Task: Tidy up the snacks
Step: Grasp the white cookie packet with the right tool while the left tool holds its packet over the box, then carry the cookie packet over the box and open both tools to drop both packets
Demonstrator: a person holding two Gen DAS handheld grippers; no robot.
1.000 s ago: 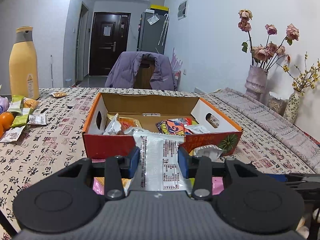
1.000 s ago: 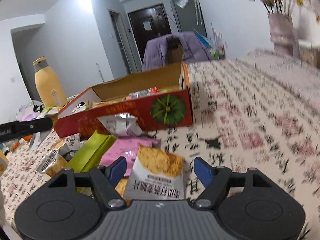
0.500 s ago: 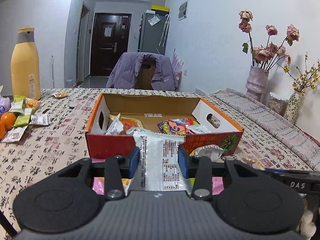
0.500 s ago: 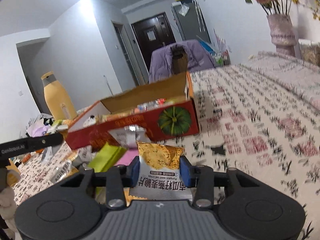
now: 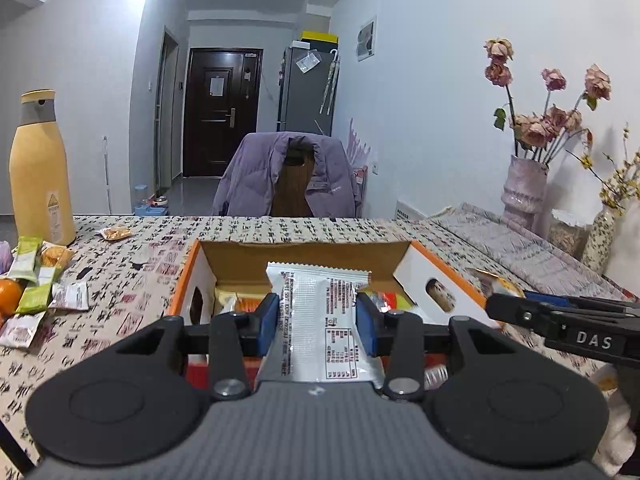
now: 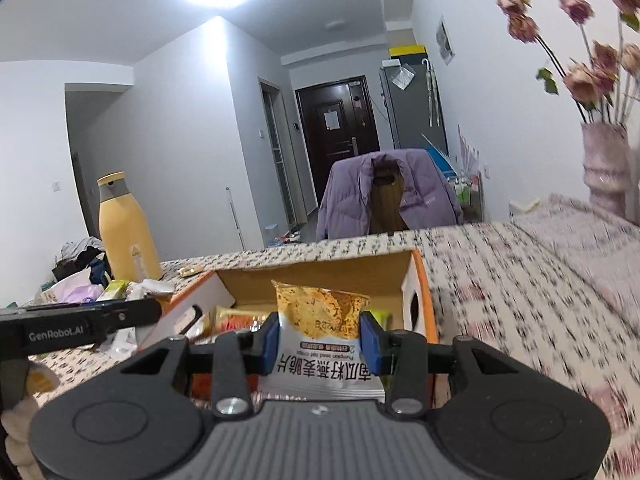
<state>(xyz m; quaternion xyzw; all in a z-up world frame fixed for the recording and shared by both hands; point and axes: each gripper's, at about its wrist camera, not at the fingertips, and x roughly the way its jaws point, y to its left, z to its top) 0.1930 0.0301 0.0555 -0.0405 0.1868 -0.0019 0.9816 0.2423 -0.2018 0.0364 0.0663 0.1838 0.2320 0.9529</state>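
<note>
Crisps packet [image 6: 320, 334] reads "Pumpkin seed oat crisps"; tool [image 6: 319, 340] grips it.

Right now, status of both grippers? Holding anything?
Left gripper: closed on a silver-white snack packet, held over the open box.
Right gripper: closed on a pumpkin seed crisps packet.

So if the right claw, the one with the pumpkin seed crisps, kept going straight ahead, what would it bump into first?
Probably the open cardboard box. The right claw, shut on the crisps packet, points slightly down over the box, so it would likely meet the snacks inside or the back wall. Depth is hard to judge in this view.
</note>
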